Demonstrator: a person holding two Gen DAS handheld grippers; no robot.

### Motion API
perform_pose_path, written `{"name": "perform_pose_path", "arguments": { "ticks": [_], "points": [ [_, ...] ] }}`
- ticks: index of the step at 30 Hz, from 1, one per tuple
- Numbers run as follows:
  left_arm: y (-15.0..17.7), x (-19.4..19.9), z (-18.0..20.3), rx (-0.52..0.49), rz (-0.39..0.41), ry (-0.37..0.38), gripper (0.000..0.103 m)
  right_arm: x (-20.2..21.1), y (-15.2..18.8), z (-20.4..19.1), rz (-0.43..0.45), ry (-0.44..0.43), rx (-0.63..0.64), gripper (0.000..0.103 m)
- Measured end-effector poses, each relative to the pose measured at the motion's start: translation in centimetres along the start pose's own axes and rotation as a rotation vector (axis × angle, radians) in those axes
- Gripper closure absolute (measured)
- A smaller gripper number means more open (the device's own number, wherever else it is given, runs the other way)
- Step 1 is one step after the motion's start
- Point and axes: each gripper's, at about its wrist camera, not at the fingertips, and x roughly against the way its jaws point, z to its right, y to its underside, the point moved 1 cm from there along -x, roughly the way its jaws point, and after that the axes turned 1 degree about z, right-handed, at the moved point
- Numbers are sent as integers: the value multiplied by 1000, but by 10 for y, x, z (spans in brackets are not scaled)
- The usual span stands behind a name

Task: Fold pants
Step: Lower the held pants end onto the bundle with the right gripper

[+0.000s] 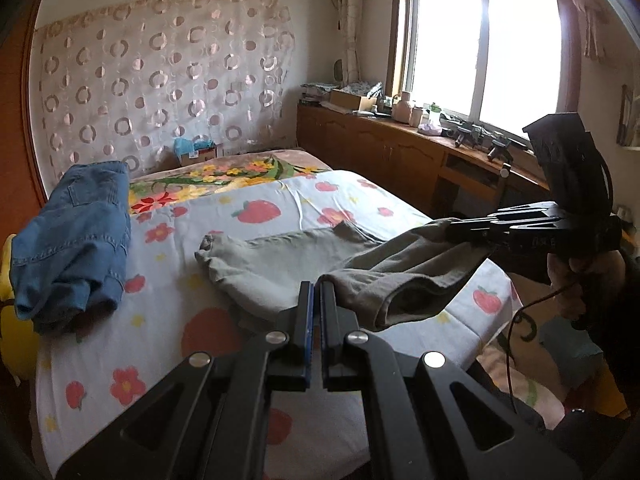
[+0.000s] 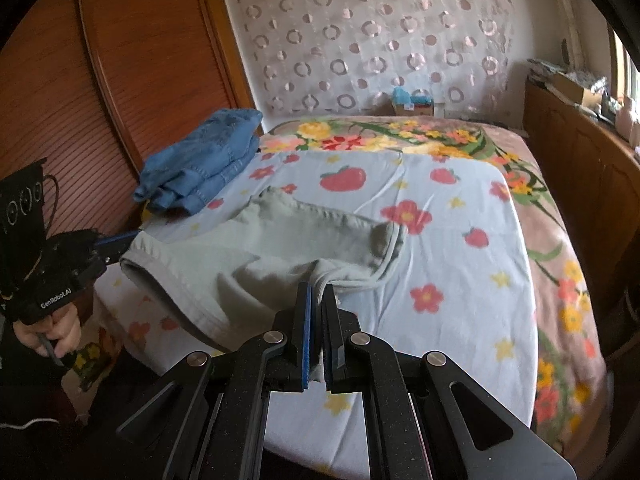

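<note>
Grey-green pants (image 1: 280, 264) lie partly spread on the fruit-and-flower bedsheet (image 1: 160, 320), their near end lifted off it. In the left wrist view my left gripper (image 1: 316, 288) is shut, with a pants edge pinched at its tips. My right gripper (image 1: 452, 226) comes in from the right, shut on the other lifted corner. The right wrist view shows the pants (image 2: 248, 248) sagging between both grippers. There my right gripper (image 2: 318, 292) is shut on fabric and a pale drawstring. My left gripper (image 2: 120, 244) grips the left corner, with a hand on its handle.
Folded blue jeans (image 1: 72, 240) (image 2: 204, 160) rest at the bed's left edge by a wooden wardrobe (image 2: 60, 100). A cluttered wooden cabinet (image 1: 380, 152) runs under the window on the right. A small box (image 1: 196, 152) sits at the head of the bed.
</note>
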Motion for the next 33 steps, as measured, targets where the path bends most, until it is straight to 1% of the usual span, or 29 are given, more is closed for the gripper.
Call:
{"name": "perform_pose_path", "arguments": {
  "ticks": [5, 9, 19, 21, 23, 26, 30, 33],
  "points": [
    [10, -2, 7, 6, -25, 30, 103, 0, 14, 4, 1, -2, -28, 101],
    [14, 1, 12, 12, -26, 35, 103, 1, 25, 4, -1, 0, -38, 101],
    [20, 20, 21, 28, -5, 34, 103, 18, 37, -2, 22, -17, -46, 101],
    [19, 26, 22, 39, 13, 40, 103, 23, 38, -5, 36, -19, -43, 101],
    [15, 29, 22, 42, 29, 39, 103, 27, 32, -8, 64, -14, -37, 101],
    [7, 22, 17, 39, 29, 26, 103, 23, 17, -11, 82, -17, -26, 101],
    [-1, 4, 4, 43, 26, 3, 103, -1, -5, -12, 85, -19, -14, 101],
    [-1, -11, -13, 79, 28, -25, 103, -25, -17, -8, 73, -6, -14, 101]
  ]
}}
